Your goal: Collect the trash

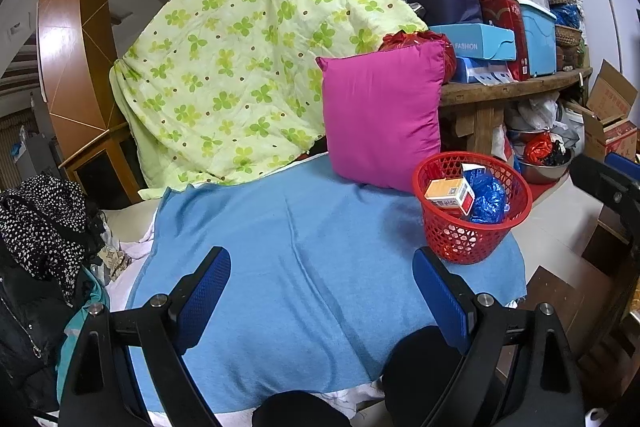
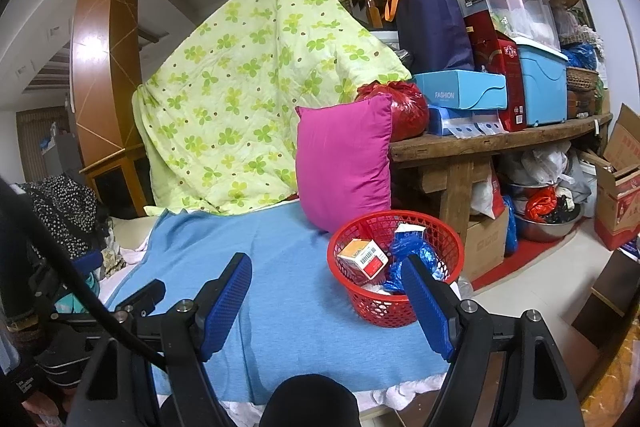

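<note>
On the blue cloth: a red mesh basket (image 1: 472, 211) stands near the cloth's right edge, just in front of a magenta cushion (image 1: 382, 115)
Blue cloth: the blue cloth (image 1: 288, 247) is spread over a raised surface, wrinkled, otherwise bare in the middle
Trash in the basket: a small white, orange and red carton (image 1: 450, 195) lies tilted beside a crumpled blue plastic bag (image 1: 489, 201); a white piece behind them is too hidden to tell
Left gripper: the left gripper (image 1: 322, 279) hangs above the cloth, jaws spread wide, nothing between the blue pads
Right gripper: the right gripper (image 2: 326, 291) has its jaws apart and empty; its right finger (image 2: 426, 303) overlaps the basket's near side in the right wrist view, and I cannot tell whether it touches
Behind: a green clover-print quilt (image 1: 240, 67) is draped over something tall; the cushion leans upright against it
Right side: a wooden bench (image 2: 480, 143) carries stacked boxes, a navy bag and a red plastic bag
Left side: dark spotted clothing (image 1: 40, 223) is piled beside the cloth
</note>
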